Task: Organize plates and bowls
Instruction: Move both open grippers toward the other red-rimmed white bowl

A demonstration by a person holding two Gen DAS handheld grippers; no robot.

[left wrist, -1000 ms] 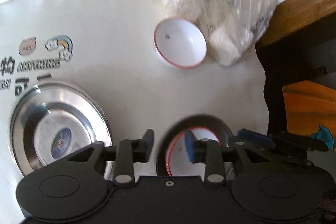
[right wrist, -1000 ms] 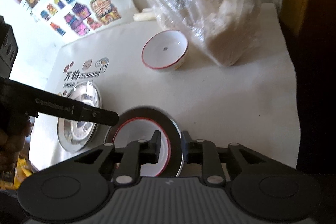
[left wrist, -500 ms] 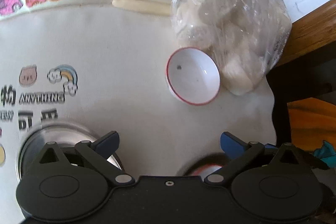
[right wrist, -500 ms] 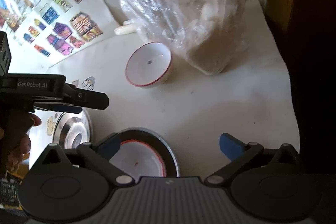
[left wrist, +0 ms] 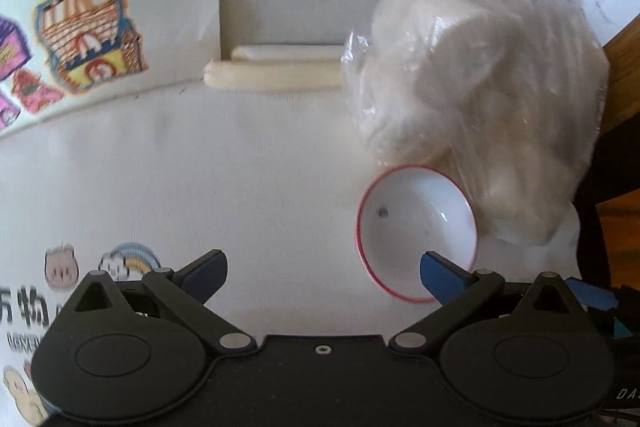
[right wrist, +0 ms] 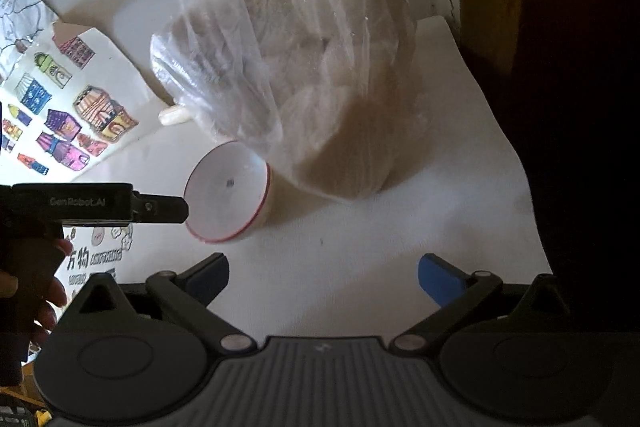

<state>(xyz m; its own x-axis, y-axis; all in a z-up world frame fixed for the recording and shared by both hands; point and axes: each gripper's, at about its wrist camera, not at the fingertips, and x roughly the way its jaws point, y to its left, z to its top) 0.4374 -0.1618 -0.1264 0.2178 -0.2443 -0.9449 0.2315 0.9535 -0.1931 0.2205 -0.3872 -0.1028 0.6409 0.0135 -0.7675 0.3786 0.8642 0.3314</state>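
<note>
Reaching for bowl (left wrist: 416,233) | left gripper (left wrist: 323,269) spread wide, empty | right gripper (right wrist: 323,273) likewise (nothing held) | bowl unstacked beside bag (left wrist: 476,115)

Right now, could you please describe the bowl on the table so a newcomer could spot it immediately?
Find the big clear plastic bag of pale lumps at the far right of the white table. Tucked against the bag's near side sits the bowl. It is small, white and empty, with a thin red rim and a dark speck inside, the only dish in sight.
</note>
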